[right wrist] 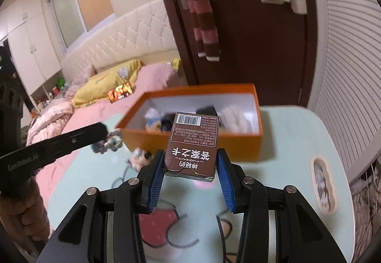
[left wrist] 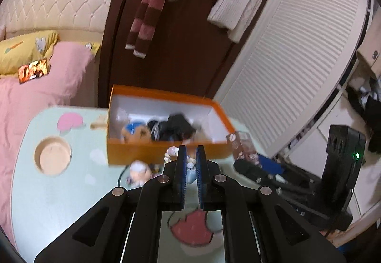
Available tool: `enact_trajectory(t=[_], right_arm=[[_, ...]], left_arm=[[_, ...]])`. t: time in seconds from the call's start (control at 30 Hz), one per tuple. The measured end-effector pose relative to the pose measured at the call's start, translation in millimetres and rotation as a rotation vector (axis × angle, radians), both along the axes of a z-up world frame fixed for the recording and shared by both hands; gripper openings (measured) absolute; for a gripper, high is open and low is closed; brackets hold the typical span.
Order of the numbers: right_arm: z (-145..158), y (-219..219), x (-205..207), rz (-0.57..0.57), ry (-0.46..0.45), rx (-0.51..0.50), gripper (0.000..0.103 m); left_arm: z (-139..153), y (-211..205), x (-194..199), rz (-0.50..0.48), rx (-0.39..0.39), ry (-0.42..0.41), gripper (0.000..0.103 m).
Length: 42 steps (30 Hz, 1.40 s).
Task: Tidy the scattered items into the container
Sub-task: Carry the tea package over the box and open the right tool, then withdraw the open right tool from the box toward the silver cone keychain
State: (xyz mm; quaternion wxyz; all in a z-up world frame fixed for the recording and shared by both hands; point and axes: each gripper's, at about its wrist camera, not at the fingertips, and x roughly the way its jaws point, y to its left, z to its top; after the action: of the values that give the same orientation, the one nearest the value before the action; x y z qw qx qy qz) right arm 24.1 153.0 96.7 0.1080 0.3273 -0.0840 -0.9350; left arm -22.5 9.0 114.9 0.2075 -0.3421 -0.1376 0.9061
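Observation:
An open orange box (left wrist: 166,152) stands on the mint table (left wrist: 71,191), with several small dolls and dark items inside. My left gripper (left wrist: 191,151) hovers just in front of its near wall, shut on a string of white beads with a pale blue charm (left wrist: 190,167). In the right wrist view my right gripper (right wrist: 191,152) is shut on a brown printed card box (right wrist: 193,144), held above the table before the orange box (right wrist: 238,146). The left gripper (right wrist: 104,133) shows there at the left with the beads (right wrist: 110,142). A small figurine (right wrist: 140,158) lies on the table below it.
A round recess (left wrist: 52,158) is set in the table at the left, and a thin cable (left wrist: 121,177) lies by the figurine (left wrist: 140,171). A pink-covered bed (left wrist: 35,96) borders the table's left side. A dark door (left wrist: 178,60) and a white louvred panel (left wrist: 297,60) rise behind.

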Motion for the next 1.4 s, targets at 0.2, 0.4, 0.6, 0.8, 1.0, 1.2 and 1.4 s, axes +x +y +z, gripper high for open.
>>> enact_trajectory(t=[0.2, 0.4, 0.6, 0.8, 1.0, 1.2, 1.4], right_arm=[[12.6, -6.7, -26.0, -0.001, 0.030, 0.020, 0.041], [8.9, -5.0, -60.5, -0.035, -0.004, 0.043, 0.041], [-4.5, 3.2, -88.8, -0.062, -0.069, 0.026, 0.041], [-19.4, -0.1, -105.5, -0.031, -0.109, 0.028, 0.045], [-28.2, 9.5, -106.1, -0.054, -0.129, -0.033, 0.070], [-18.9, 18.8, -92.2, -0.087, -0.091, -0.041, 0.070], [-12.0, 10.1, -60.8, -0.063, -0.075, -0.010, 0.070]], left_arm=[[13.2, 1.8, -36.8, 0.013, 0.002, 0.029, 0.008], [4.5, -0.3, -81.5, 0.035, -0.021, -0.001, 0.008], [-14.4, -0.2, -108.0, 0.042, -0.051, -0.047, 0.008], [-33.6, 2.0, -122.8, 0.053, -0.075, -0.099, 0.009], [-45.3, -18.3, -121.5, 0.165, -0.061, -0.164, 0.059], [-33.5, -35.4, -94.2, 0.160, -0.068, -0.115, 0.062], [-31.8, -32.9, -53.9, 0.164, -0.201, -0.086, 0.068]])
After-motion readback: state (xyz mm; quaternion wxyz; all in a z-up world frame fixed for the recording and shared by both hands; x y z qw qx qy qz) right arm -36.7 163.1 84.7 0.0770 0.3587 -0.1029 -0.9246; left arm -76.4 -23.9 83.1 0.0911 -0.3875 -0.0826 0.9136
